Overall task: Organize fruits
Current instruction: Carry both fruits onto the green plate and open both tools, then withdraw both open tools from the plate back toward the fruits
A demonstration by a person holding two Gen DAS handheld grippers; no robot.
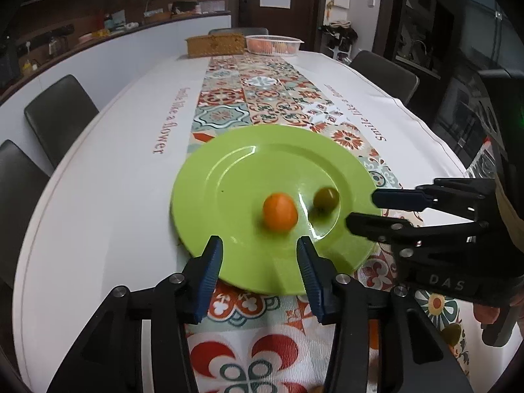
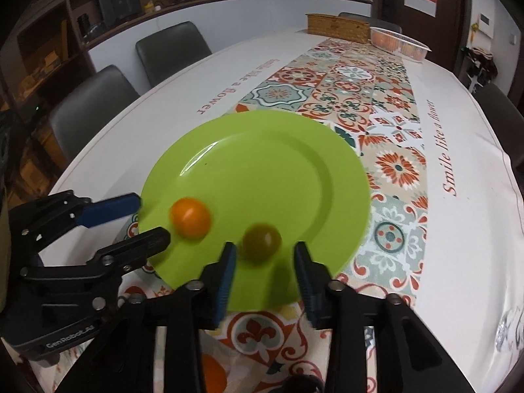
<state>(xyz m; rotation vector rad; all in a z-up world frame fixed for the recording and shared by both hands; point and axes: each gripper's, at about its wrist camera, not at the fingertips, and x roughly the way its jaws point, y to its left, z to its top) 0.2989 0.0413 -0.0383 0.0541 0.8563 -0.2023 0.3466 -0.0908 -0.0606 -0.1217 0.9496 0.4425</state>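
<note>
Green plate (image 1: pixel 229 177) holds orange fruit (image 1: pixel 280 212), blurred, perhaps olive-green fruit (image 1: pixel 325 199); both tools spread.

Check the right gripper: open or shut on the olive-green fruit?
Open. The right gripper has its fingers apart; the olive-green fruit sits free on the green plate.

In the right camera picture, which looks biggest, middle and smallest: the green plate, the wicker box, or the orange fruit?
1. green plate
2. wicker box, though it sits far back, so it may really be bigger than it looks
3. orange fruit
</note>
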